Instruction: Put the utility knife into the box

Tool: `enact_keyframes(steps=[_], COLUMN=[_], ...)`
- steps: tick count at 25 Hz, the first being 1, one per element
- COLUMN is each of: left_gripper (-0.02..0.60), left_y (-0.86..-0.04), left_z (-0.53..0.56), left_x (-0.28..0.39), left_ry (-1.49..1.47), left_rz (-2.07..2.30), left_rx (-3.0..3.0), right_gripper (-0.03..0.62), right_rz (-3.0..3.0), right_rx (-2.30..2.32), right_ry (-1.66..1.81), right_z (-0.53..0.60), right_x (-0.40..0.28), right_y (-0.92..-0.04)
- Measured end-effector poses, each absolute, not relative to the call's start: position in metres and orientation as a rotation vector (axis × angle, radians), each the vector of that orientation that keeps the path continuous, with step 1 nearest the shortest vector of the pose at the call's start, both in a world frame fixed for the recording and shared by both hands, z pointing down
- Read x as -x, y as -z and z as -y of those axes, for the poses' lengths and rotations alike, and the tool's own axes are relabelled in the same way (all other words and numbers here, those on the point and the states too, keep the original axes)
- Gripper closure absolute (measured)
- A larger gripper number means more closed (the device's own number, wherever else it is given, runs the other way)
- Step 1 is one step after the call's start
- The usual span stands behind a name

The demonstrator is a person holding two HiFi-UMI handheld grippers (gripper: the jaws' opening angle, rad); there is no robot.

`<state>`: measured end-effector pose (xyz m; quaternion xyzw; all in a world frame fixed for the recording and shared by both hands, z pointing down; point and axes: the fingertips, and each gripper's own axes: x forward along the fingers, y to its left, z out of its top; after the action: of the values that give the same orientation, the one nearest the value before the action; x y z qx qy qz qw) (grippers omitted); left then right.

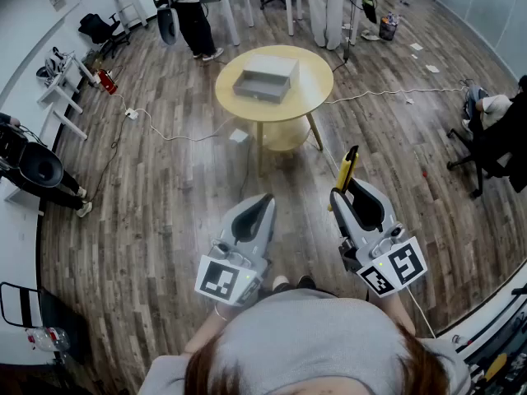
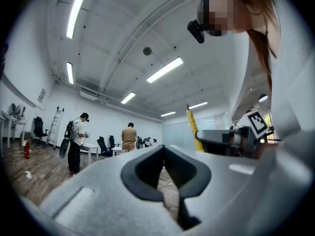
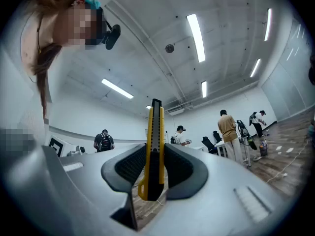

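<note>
Pads (image 3: 129, 165), ribbed black, on your right tongs (image 3: 155, 149) clamp the slim yellow utility knife (image 3: 153, 132); left tongs (image 2: 165, 150) together.

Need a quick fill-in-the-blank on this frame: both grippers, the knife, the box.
1. The right gripper is shut on a yellow utility ___.
2. The grey box sits on a table whose top is ___ in shape.
3. The left gripper holds ___ between its jaws.
Missing words: knife; round; nothing.
</note>
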<state>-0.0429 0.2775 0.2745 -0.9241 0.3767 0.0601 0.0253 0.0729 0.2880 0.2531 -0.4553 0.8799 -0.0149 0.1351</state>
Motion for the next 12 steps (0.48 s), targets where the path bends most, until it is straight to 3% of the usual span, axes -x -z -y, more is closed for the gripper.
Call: enact_keyframes(steps=[12], left_gripper=[0.581], left_y=[-0.2764], left_z=[-0.2777], left_x=[0.0406], left_ry=[-0.19], left_rz=[-1.146], left_rx=[2.882], right_gripper=[0.473], right_rz=[-2.544], right_rx=[1.301], right_ry=[0.069], right_z=[-0.2869], right_x=[-0.0699], right_y=[-0.2515])
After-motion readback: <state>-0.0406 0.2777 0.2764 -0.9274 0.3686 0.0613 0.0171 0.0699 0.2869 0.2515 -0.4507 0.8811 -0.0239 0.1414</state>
